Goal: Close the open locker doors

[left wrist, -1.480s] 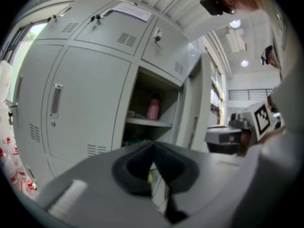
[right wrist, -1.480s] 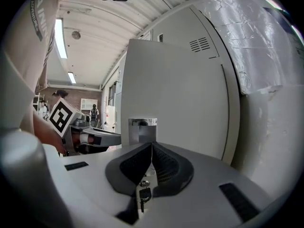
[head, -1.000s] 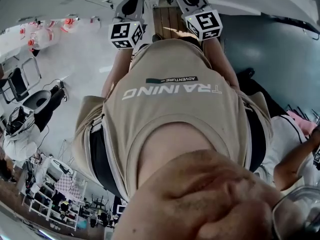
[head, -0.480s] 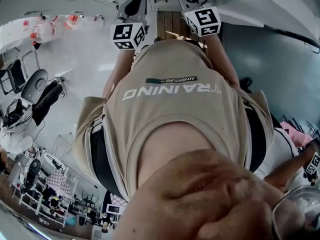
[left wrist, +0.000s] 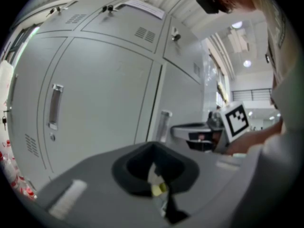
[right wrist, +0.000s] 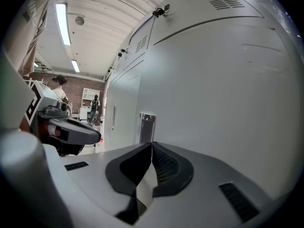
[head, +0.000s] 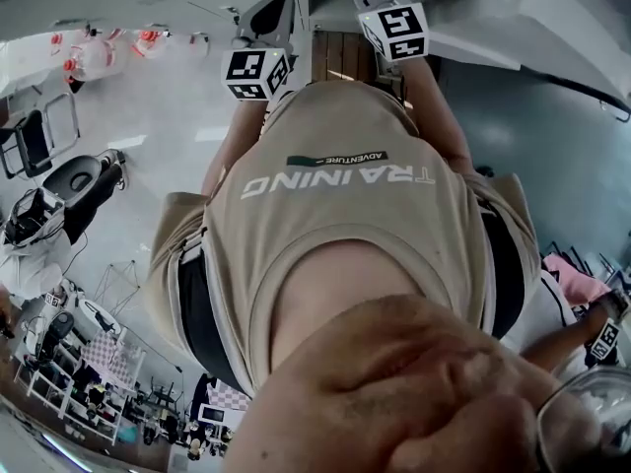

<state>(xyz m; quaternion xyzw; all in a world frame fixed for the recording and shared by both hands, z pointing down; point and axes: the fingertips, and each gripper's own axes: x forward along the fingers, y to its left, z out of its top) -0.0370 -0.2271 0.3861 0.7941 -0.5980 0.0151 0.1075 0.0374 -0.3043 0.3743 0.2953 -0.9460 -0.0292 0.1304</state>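
since a second ago my right gripper (right wrist: 152,147) has slid up the head view toward the lockers. its marker cube (head: 394,33) now sits higher than the left one's, while the left gripper (left wrist: 153,148) has barely shifted. both are held out ahead of the person's beige printed t-shirt (head: 345,225).

the right gripper's jaws are pressed together with nothing between them. just past their tips stands the chrome bar handle (right wrist: 146,125) of a pale grey metal locker door (right wrist: 223,94) that fills the right of that view. i cannot tell whether the jaws touch it.

the left gripper's jaws are also closed and empty. they point at a row of grey locker doors (left wrist: 99,108) that sit flush, one with a vertical silver handle (left wrist: 54,106). in the head view a grey panel (head: 532,13) angles out at upper right, beside the right gripper.
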